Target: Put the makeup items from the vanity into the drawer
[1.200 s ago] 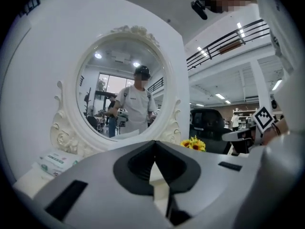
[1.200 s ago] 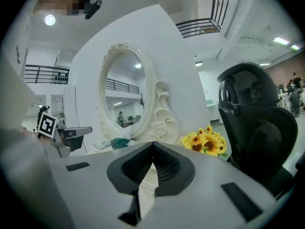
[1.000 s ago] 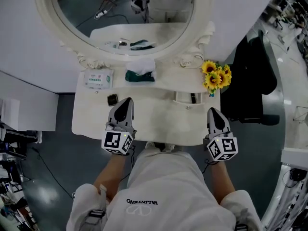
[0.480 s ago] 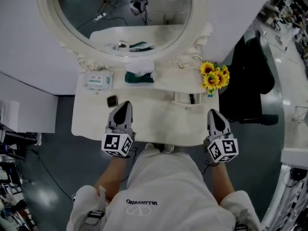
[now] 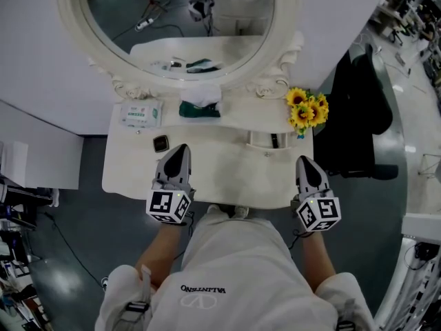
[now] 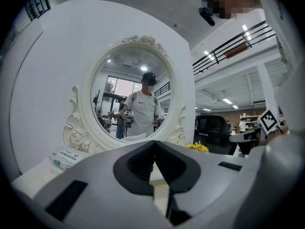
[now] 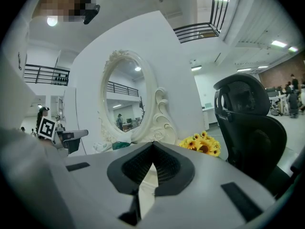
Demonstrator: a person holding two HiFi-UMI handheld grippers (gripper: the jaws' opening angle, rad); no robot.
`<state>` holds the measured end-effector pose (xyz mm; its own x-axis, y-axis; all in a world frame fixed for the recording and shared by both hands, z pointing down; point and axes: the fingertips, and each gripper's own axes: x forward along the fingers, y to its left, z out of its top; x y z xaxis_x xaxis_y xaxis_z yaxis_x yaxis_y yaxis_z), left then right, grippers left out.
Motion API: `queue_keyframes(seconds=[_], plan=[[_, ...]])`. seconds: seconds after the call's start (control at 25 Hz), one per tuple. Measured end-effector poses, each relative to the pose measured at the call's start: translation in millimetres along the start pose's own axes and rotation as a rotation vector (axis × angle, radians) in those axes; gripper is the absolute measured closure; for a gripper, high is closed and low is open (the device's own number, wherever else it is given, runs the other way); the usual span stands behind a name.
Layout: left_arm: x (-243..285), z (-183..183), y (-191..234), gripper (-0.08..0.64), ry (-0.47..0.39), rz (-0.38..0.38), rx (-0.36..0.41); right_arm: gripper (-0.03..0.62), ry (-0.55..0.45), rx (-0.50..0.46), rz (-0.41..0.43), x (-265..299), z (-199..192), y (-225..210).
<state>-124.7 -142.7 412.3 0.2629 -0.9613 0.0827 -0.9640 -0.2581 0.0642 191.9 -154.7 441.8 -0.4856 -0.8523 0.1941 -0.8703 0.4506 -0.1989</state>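
The mirror (image 5: 179, 19) tops the frame above the white surface (image 5: 227, 174). A wipes pack (image 5: 141, 114) and green pouch (image 5: 200, 107) lie at the back, with sunflowers (image 5: 308, 109) on the right. The small compact (image 5: 160, 143) at centre-left sits just ahead of my left gripper (image 5: 180, 148). It looks light, rigid and slippery (pinch across its edges), with nothing in the way. My left gripper and right gripper (image 5: 304, 160) are both pressed together, empty.

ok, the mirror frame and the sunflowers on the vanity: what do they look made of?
mirror frame: matte cream-white, with moulded roses and scrolls; looks like cast resin or painted wood, can't tell which.
sunflowers: probably artificial, fabric or plastic; the petals are an evenly bright yellow. Not certain.
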Motion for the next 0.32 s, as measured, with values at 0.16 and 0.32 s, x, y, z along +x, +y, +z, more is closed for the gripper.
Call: queue_keyframes(seconds=[0.16,0.32], plan=[[-1.2,-2.6,-2.1,0.557,0.002,-0.002,-0.005,0.581,-0.002,0.010,-0.004,-2.0,-1.9,-1.5],[-1.6,-5.7,-5.3,0.557,0.010,-0.007,-0.008,0.581,-0.002,0.024,-0.004,-2.2,-3.2,-1.2]])
